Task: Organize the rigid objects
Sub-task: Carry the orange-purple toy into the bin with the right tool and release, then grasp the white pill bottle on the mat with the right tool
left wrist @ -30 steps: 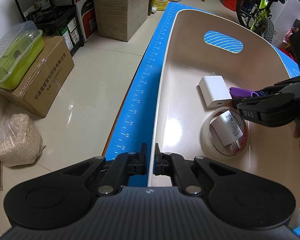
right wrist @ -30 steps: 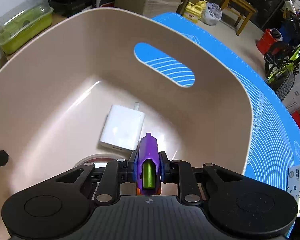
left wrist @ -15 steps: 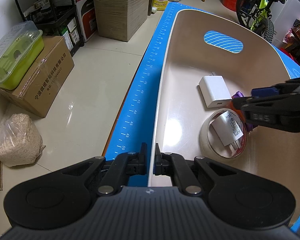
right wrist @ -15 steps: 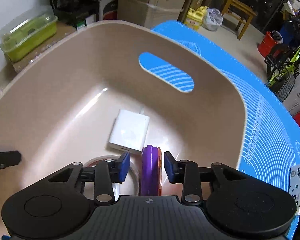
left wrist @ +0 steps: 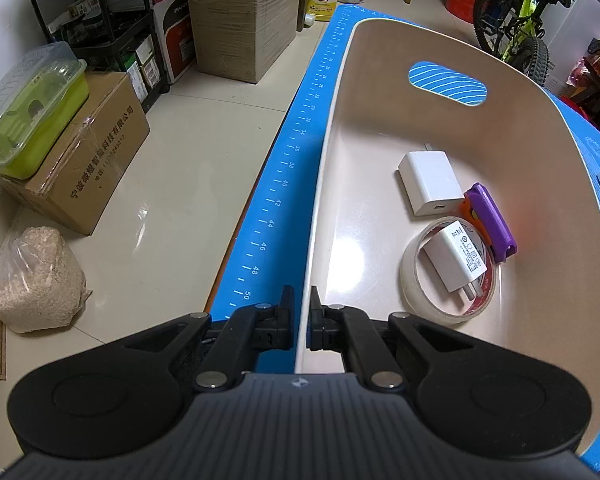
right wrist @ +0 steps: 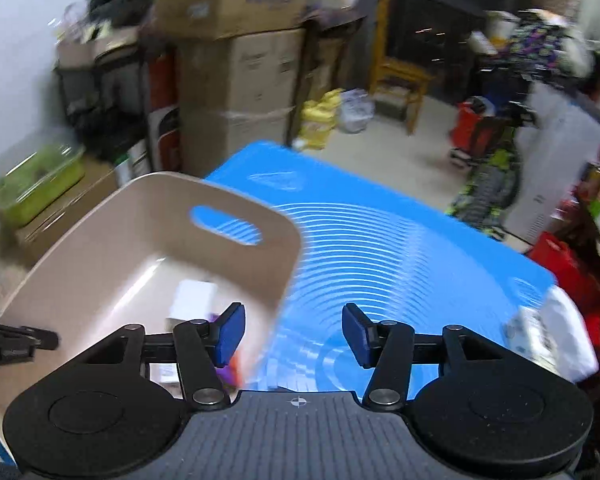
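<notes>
The right half of the bin's [left wrist: 572, 264] floor lies bare; chargers [left wrist: 430, 182], tape [left wrist: 448, 280] and a purple clip [left wrist: 490, 220] crowd its middle.

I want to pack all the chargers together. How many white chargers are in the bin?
2. A larger charger lies flat on the bin floor, mid-bin. A smaller charger sits inside the tape roll, nearer the camera. None appears hidden.
</notes>
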`<move>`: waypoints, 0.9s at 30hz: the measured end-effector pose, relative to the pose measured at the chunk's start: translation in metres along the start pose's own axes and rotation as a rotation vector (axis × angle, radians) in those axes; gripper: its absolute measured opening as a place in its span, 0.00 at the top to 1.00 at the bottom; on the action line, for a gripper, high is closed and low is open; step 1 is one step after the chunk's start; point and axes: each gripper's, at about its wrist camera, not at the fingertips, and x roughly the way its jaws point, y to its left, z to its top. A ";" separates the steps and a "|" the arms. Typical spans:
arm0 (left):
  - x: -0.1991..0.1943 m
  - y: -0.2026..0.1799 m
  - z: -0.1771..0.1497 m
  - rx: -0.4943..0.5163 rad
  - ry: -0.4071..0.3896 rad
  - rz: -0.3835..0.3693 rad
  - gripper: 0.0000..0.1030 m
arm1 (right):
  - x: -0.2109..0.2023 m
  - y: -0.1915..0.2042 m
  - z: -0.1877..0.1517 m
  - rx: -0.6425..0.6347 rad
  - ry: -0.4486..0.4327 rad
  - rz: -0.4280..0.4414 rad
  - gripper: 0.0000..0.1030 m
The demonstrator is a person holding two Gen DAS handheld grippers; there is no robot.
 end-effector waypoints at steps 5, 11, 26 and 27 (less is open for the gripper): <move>0.000 0.001 0.000 -0.004 0.000 -0.001 0.93 | -0.006 -0.038 -0.028 0.077 0.027 -0.063 0.32; 0.000 0.001 0.000 -0.003 0.000 -0.001 0.93 | 0.020 -0.061 -0.078 0.165 0.140 -0.075 0.32; 0.000 0.002 0.001 0.006 0.000 0.009 0.93 | 0.087 -0.076 -0.109 0.347 0.150 -0.080 0.36; 0.000 0.002 0.001 0.005 0.000 0.009 0.93 | 0.091 -0.075 -0.109 0.351 0.153 -0.080 0.39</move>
